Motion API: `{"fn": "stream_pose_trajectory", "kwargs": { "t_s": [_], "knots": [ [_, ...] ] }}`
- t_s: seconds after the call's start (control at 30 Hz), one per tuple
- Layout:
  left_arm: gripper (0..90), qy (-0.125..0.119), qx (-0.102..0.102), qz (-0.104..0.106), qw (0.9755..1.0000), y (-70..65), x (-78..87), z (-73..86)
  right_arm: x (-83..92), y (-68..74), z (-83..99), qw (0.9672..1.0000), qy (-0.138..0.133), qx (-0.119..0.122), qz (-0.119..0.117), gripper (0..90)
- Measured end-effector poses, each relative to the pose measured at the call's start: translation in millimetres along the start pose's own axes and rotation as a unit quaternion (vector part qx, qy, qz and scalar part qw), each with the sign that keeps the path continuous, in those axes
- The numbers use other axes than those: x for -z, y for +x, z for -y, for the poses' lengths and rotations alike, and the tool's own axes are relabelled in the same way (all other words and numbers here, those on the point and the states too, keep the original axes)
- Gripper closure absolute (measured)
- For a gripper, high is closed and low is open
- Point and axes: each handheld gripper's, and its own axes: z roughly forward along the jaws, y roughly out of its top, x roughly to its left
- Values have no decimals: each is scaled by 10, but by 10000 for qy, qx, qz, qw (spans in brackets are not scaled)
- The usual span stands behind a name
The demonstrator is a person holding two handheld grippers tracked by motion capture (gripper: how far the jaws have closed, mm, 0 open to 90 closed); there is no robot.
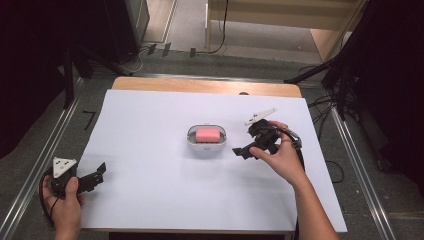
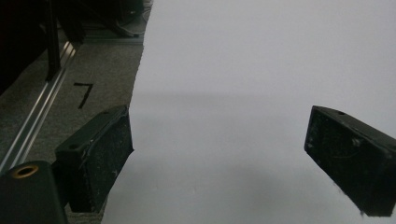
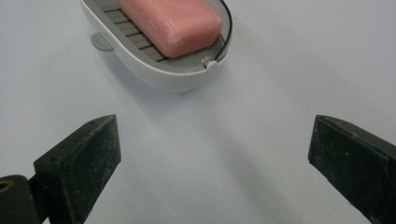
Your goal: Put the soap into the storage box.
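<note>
A pink bar of soap (image 1: 208,134) lies in a white oval soap dish (image 1: 192,140) at the middle of the white table. In the right gripper view the soap (image 3: 172,24) rests on the dish's grey slatted insert, with the dish (image 3: 154,72) just beyond the jaws. My right gripper (image 1: 241,150) is open, a short way to the right of the dish, its jaws wide apart with nothing between them (image 3: 212,163). My left gripper (image 1: 100,172) is open at the table's front left corner, over bare white surface (image 2: 217,154).
The white table sheet (image 1: 150,165) has its left edge beside a metal rail (image 1: 45,160) and grey floor marked with a black "7" (image 2: 83,93). Tripod legs and cables (image 1: 330,95) stand at the back right. A wooden table edge (image 1: 200,85) shows at the back.
</note>
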Motion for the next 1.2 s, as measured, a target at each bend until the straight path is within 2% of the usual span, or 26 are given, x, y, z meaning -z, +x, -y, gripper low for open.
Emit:
{"fn": "stream_pose_trajectory", "kwargs": {
  "t_s": [0.23, 0.6, 1.2],
  "knots": [
    [83, -12, 10, -1, 10000, -2, -1, 0, 57, -62, 202, 9997, -12, -240, 63, 14],
    [82, -13, -14, -2, 10000, -3, 1, 1, 117, -136, 425, 9987, -43, -456, 221, 4],
    [83, -23, -34, -22, 10000, -7, 0, 2, 268, -236, 799, 9962, -173, -694, 496, 4]
  ]
}}
